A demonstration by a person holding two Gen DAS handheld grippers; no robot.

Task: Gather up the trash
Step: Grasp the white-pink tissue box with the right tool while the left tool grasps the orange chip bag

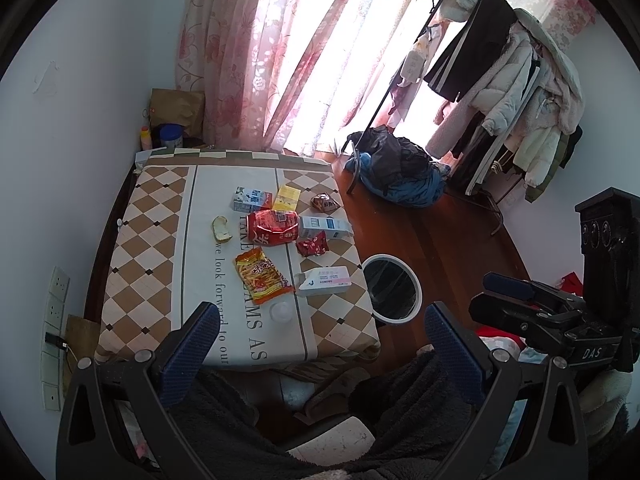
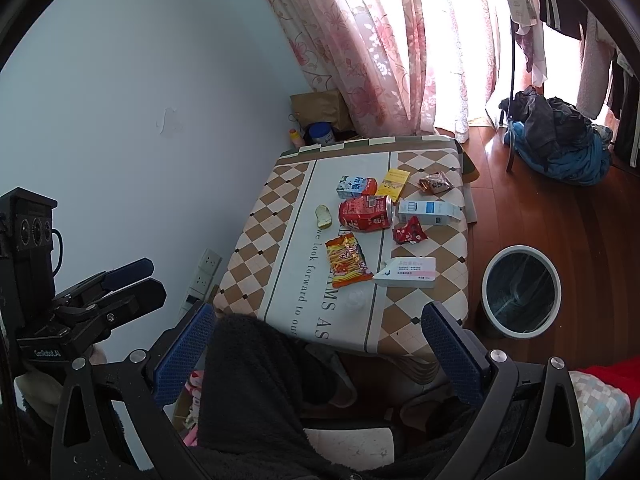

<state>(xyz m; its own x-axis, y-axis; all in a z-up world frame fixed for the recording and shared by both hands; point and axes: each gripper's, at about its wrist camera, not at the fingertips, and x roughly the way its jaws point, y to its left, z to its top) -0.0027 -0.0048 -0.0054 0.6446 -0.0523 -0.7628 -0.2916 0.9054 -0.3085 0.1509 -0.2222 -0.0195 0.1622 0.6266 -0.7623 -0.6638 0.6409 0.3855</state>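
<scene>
Daylight through pink floral curtains (image 1: 256, 52) falls on a low table (image 2: 256, 240) with a checked cloth, and we sit back from its near edge with both tools raised and nothing taken up. Our left gripper (image 1: 322, 340) is spread wide and empty; our right gripper (image 2: 320, 340) is spread wide too, its blue pads well apart with only our dark fleecy lap between them. We judge that we are at the very start: all the trash lies on the cloth and the black-lined bin (image 2: 520, 292) on the wooden floor, just beside the table's right edge, looks bare. Around the middle of the table lies a dented red can (image 2: 366, 214) on its side, with a blue-and-white carton (image 2: 428, 213) just to its right and a smaller milk box (image 2: 356, 187), a yellow packet (image 2: 394, 184) and a brown wrapper (image 2: 436, 183) toward the far edge. A bitten piece of bread (image 2: 323, 216) sits left of the can, a red wrapper (image 2: 409, 232) right of it. Nearer us are an orange snack bag (image 2: 346, 262) and a white box (image 2: 408, 274) close to the right edge. The white box seems the handiest first pick for our right gripper: reach forward, close across its narrow width, then swing it over the bin. The crinkled bag and wrappers will likely want a pinch at a raised fold.
</scene>
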